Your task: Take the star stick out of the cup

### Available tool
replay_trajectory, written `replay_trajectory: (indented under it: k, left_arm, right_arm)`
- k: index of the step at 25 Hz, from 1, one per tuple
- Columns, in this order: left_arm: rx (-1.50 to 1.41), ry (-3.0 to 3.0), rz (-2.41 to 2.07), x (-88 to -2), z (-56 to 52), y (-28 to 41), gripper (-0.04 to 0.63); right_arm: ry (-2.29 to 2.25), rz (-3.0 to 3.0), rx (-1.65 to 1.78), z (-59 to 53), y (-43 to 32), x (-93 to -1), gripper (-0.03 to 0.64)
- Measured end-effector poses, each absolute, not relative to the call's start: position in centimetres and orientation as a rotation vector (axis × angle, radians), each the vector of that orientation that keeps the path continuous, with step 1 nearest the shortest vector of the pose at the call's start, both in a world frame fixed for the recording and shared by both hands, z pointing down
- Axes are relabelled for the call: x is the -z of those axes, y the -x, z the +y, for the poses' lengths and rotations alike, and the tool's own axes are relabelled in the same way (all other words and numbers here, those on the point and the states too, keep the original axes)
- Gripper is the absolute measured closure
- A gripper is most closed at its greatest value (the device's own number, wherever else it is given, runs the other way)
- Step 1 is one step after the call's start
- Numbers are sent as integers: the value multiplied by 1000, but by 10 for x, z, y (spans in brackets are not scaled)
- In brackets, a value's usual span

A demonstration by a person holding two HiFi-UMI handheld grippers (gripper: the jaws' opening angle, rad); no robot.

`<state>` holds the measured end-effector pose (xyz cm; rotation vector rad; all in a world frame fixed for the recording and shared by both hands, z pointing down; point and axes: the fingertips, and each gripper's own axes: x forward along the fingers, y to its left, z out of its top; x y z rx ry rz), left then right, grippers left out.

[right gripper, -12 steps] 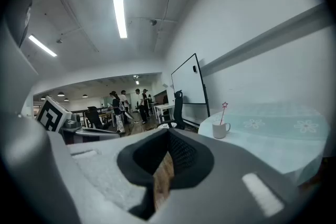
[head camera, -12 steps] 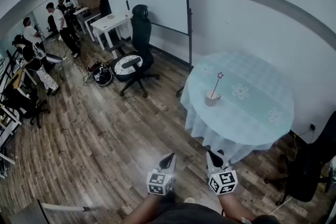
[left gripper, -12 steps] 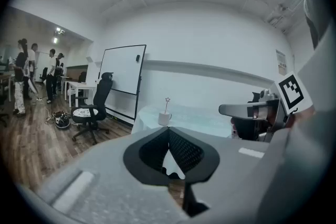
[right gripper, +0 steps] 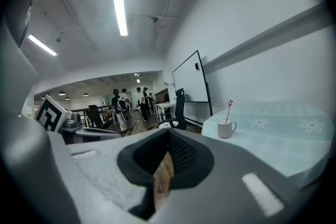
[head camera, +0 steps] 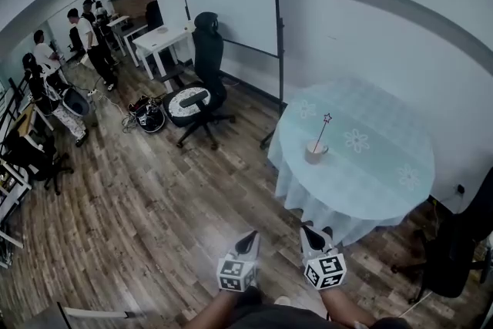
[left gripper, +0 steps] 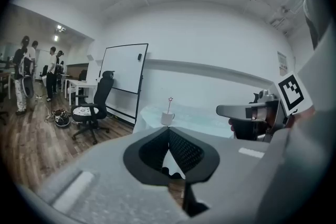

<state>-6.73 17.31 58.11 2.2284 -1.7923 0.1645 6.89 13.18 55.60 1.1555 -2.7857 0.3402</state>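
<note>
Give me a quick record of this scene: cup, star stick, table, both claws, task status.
cup: white, upright on table
star stick: in cup, tilted, star on top
table: round, pale, flower pattern
left claw: shut, empty, short of table
right claw: shut, empty, short of table
status: stick not yet taken

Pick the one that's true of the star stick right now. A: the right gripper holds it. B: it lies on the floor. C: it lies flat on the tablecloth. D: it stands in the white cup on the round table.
D: the star stick stands tilted in the white cup on the round table; the left gripper and right gripper are short of it, holding nothing.
</note>
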Motion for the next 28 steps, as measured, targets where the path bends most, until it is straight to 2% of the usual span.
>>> replay_trajectory:
  k: [28]
  left_arm:
    - [-131,-2272,-1711,-587,81,172,589]
  right_arm:
    - [-1204,-2754,-322,40,43,-550,614]
